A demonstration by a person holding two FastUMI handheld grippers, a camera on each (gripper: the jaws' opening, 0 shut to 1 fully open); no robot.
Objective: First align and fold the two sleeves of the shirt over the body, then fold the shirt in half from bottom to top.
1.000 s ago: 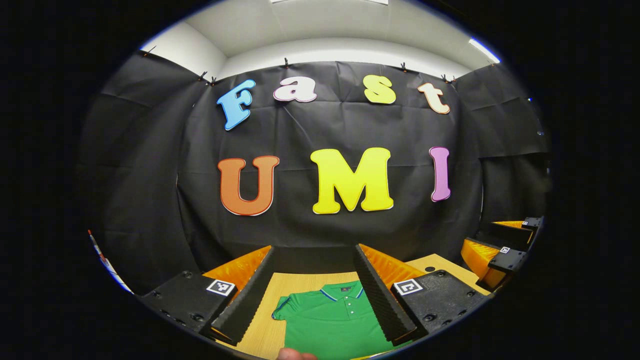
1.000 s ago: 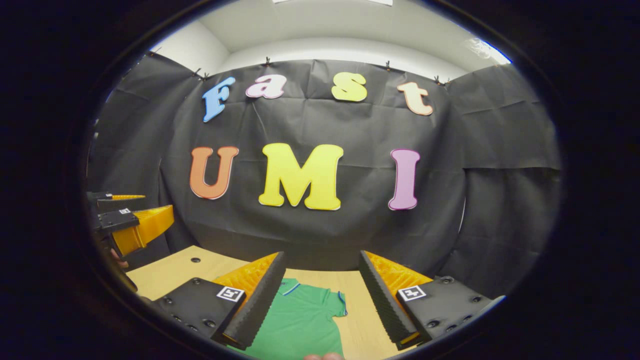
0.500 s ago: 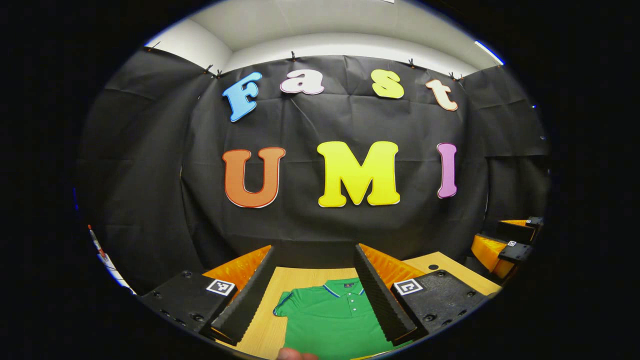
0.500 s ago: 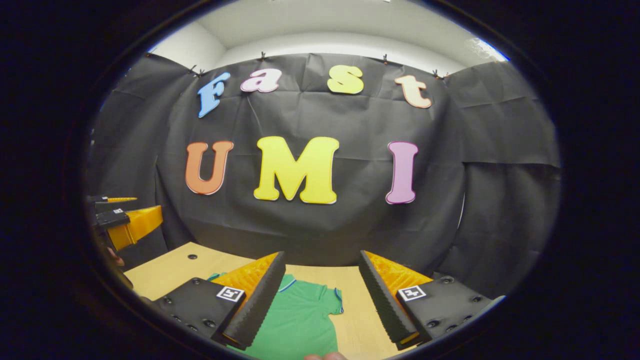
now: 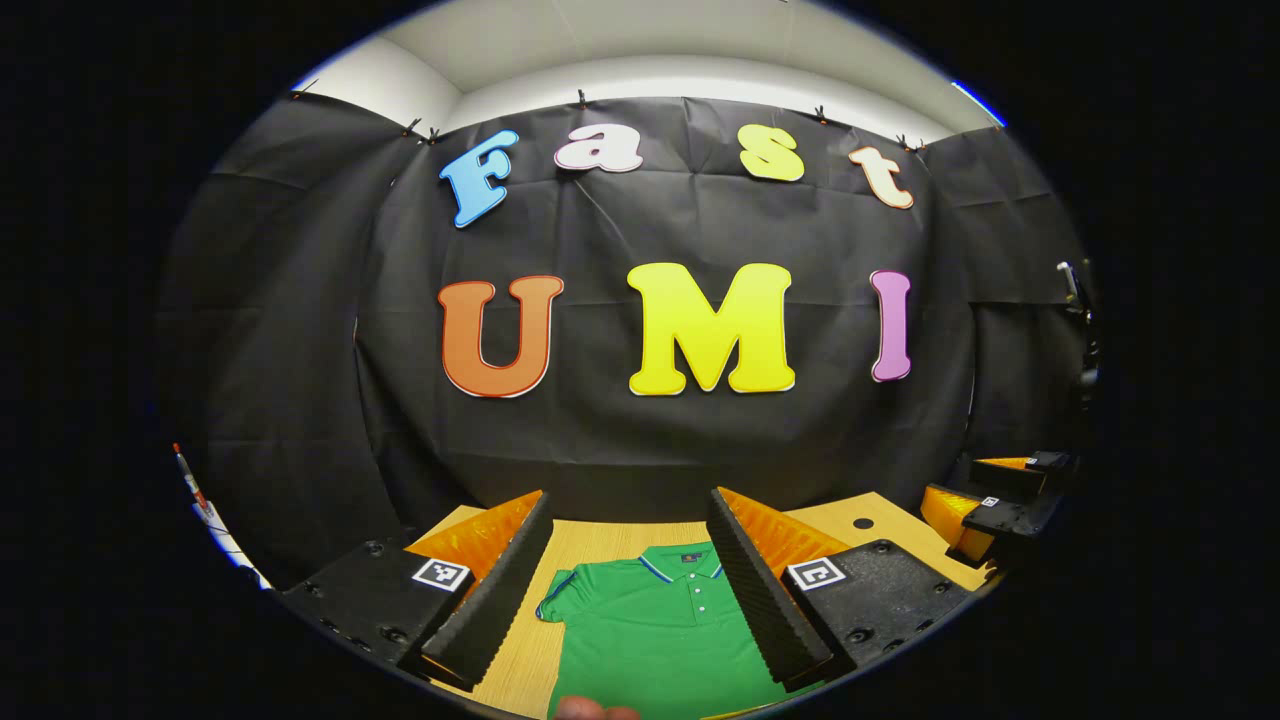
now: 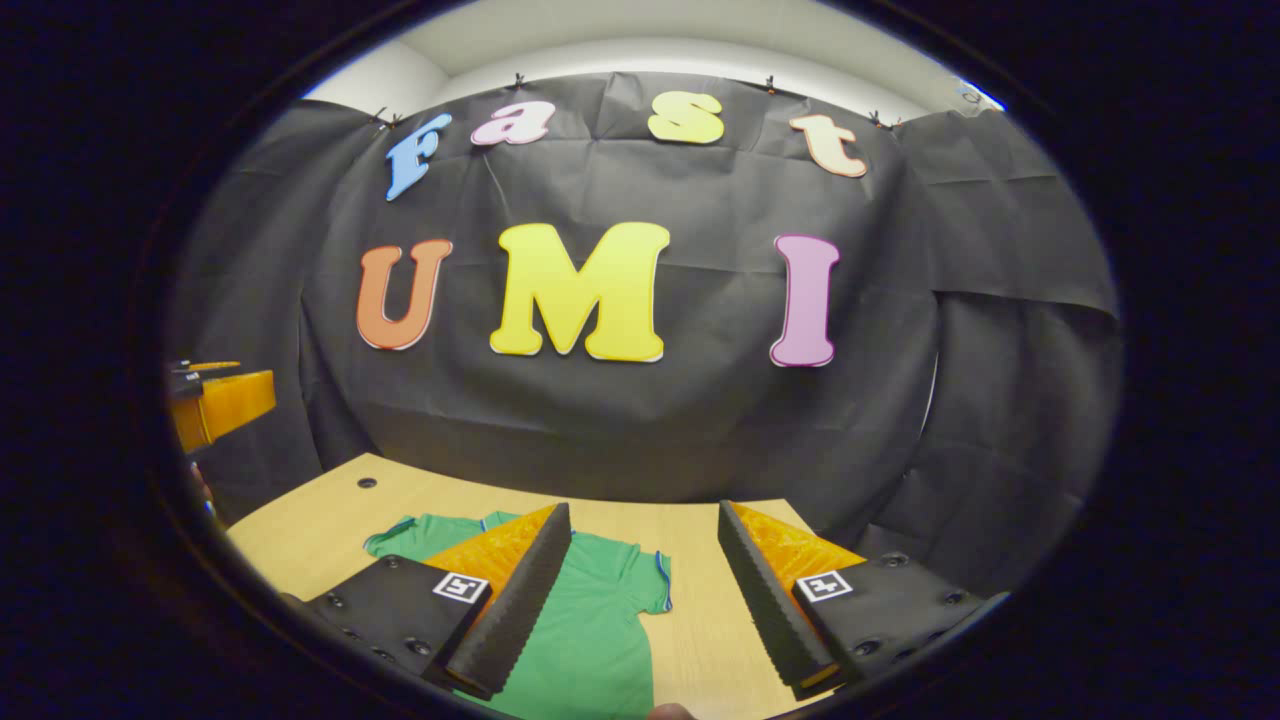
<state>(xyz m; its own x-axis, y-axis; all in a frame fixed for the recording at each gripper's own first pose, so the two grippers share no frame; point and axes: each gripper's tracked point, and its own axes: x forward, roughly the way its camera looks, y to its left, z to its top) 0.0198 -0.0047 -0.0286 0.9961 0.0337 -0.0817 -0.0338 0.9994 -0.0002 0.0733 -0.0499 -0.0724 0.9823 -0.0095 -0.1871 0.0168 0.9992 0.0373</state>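
Observation:
A green polo shirt [image 5: 655, 630] with a blue-trimmed collar lies flat on the wooden table [image 5: 580, 545], collar toward the booth wall. In the left gripper view my left gripper [image 5: 630, 580] hangs open above it, fingers framing the collar and one short sleeve [image 5: 556, 604]. In the right gripper view my right gripper [image 6: 640, 590] is open too, above the shirt [image 6: 590, 630], with the other sleeve [image 6: 652, 585] between its fingers. Each gripper appears at the edge of the other's view: the right gripper [image 5: 995, 505] and the left gripper [image 6: 215, 400]. Nothing is held.
Black cloth walls close the booth behind the table [image 6: 300, 520]. A small round hole [image 6: 367, 482] sits in the tabletop near its far corner. A fingertip [image 5: 590, 710] shows at the bottom edge of the left gripper view.
Both grippers have tilted downward, bringing more of the table and shirt into sight. Both stay open and the shirt has not moved.

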